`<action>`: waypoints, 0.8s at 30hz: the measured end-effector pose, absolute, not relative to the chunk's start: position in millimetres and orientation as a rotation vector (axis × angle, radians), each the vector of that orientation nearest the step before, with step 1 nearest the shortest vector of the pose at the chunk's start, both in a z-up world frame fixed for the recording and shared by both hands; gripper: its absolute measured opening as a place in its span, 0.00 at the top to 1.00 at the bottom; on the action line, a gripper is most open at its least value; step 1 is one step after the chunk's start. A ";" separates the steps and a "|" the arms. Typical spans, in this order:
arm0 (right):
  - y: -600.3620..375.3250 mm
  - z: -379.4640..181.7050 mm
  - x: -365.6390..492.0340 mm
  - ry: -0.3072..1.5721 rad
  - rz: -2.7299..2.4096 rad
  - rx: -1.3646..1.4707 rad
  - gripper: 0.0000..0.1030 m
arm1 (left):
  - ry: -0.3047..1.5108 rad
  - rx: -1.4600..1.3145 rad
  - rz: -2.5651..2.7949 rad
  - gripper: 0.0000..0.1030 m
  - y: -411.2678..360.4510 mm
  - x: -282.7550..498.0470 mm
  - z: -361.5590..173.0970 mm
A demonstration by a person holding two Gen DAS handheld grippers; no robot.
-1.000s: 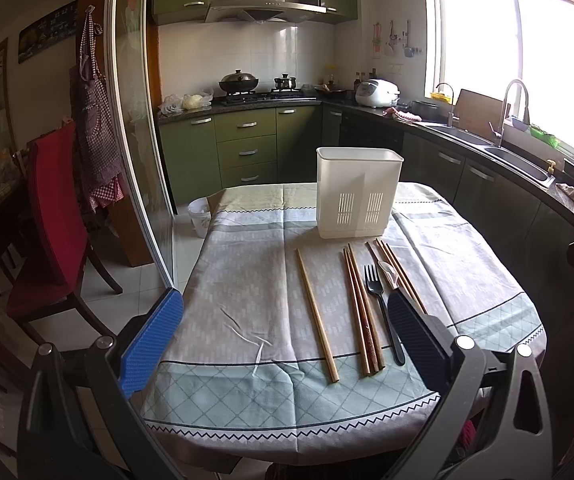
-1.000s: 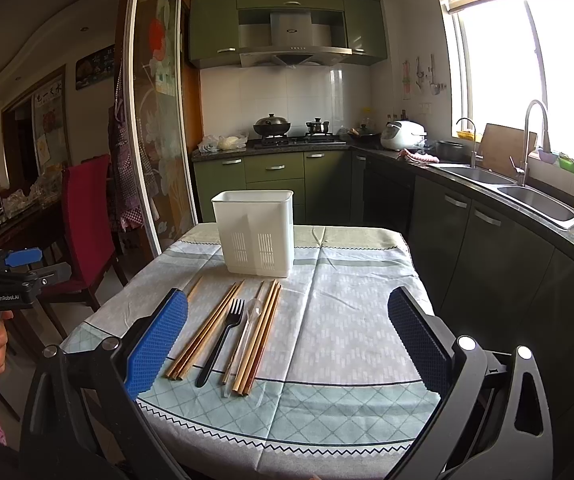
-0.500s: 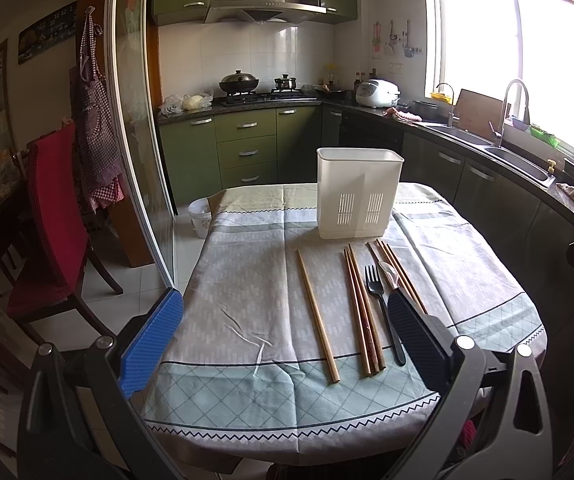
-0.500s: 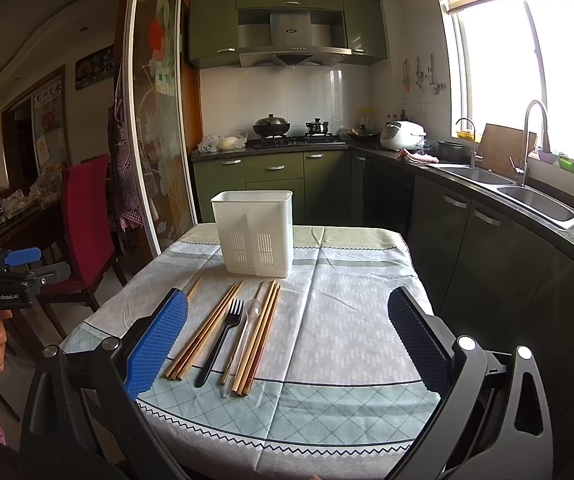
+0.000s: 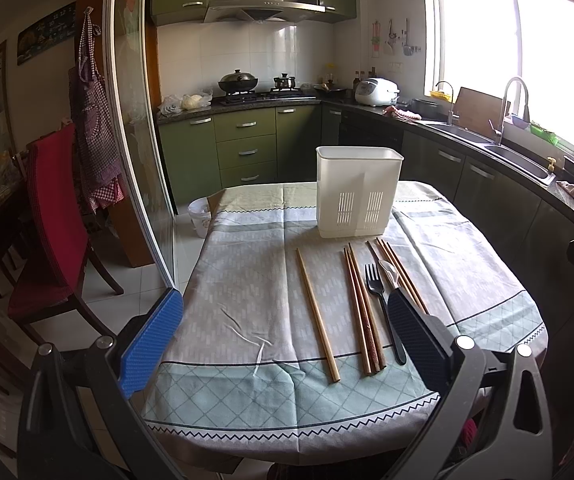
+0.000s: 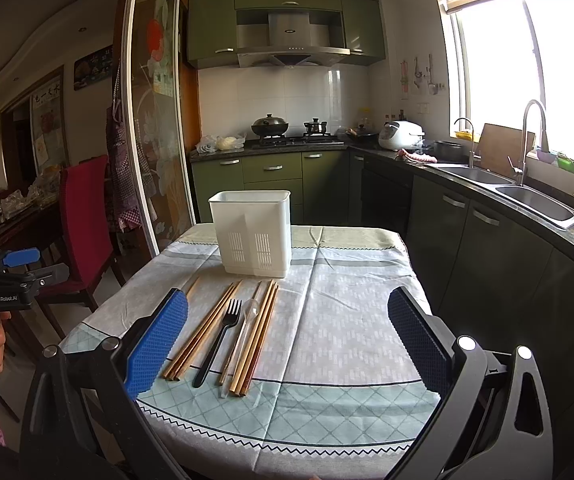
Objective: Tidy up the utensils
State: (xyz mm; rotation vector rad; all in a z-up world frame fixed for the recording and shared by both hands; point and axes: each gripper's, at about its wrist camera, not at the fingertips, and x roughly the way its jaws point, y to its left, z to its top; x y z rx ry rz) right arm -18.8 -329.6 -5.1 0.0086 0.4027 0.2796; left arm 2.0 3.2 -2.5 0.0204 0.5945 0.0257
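Observation:
A white plastic utensil holder [image 5: 359, 192] stands upright at the far middle of the table; it also shows in the right wrist view [image 6: 253, 232]. In front of it lie several wooden chopsticks [image 5: 361, 308], one single chopstick [image 5: 315, 312] apart to the left, a black fork [image 5: 381, 304] and a clear plastic spoon [image 5: 389, 270]. The right wrist view shows the chopsticks [image 6: 203, 334], fork [image 6: 219, 342] and spoon [image 6: 243, 330] too. My left gripper [image 5: 283, 340] is open and empty above the table's near edge. My right gripper [image 6: 287, 344] is open and empty, right of the utensils.
The table wears a grey-green patterned cloth [image 5: 247, 280]. A red chair [image 5: 53, 216] and a glass sliding door [image 5: 135, 140] stand to the left. Green kitchen cabinets, a stove and a sink counter [image 6: 527, 196] run behind and to the right.

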 end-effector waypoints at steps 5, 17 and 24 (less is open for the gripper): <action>-329.6 -3.8 -19.4 0.403 0.280 0.010 0.04 | 0.596 0.022 0.026 0.05 2.3 2.5 -3.0; -329.4 -4.5 -18.9 0.403 0.280 0.009 0.04 | 0.597 0.022 0.027 0.05 2.5 3.0 -4.2; -333.2 -12.5 -13.9 0.406 0.278 0.010 0.04 | 0.601 0.028 0.030 0.05 4.5 1.6 -7.7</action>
